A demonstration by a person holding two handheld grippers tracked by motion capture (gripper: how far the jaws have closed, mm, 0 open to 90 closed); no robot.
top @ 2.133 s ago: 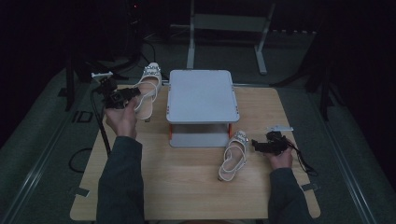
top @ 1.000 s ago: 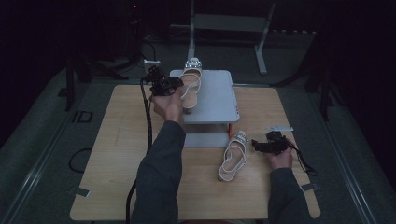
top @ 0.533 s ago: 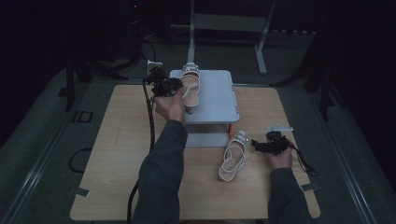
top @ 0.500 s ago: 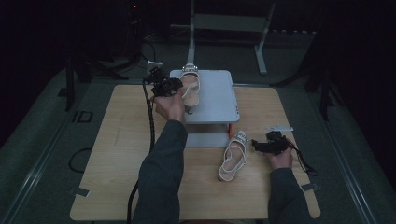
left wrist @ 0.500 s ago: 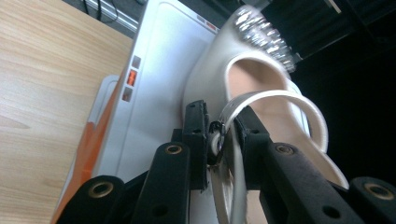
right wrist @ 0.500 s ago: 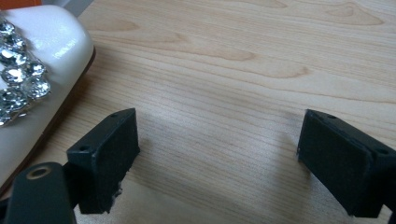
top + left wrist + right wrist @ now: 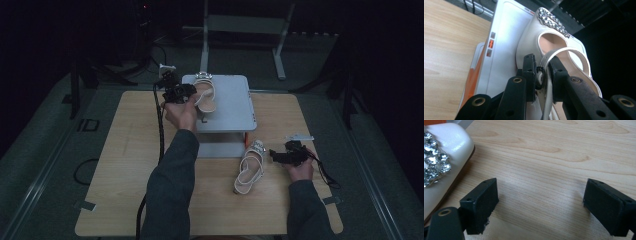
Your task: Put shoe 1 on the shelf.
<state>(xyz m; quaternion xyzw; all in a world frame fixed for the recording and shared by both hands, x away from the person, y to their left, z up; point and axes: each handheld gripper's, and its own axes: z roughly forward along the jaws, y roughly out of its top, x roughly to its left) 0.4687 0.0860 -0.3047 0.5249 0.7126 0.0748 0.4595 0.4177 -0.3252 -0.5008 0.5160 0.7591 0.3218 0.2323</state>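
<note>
Jaws of the left gripper [image 7: 543, 75] are pinched narrow on the thin back strap [image 7: 554, 53] of a white sandal [image 7: 534, 42], and they have just been closing a little on it. In the high view this gripper [image 7: 176, 92] sits in the upper middle of the frame at the left edge of a grey two-tier stand [image 7: 235, 107], and the sandal [image 7: 205, 95] lies on the stand's top shelf with its jewelled toe band toward the top of the frame. In the left gripper view the strap runs between the two black pads, with the jewelled band at the upper middle. A second white sandal [image 7: 250, 167] lies on the wooden table [image 7: 125, 165] in the lower right of centre, just below the stand. The right gripper [image 7: 287, 155] rests on the table just to the right of that sandal; its jaws [image 7: 540, 205] stand wide apart with only bare wood between them, and the sandal's jewelled toe [image 7: 439, 162] shows at the left edge of the right gripper view, beside the left jaw.
</note>
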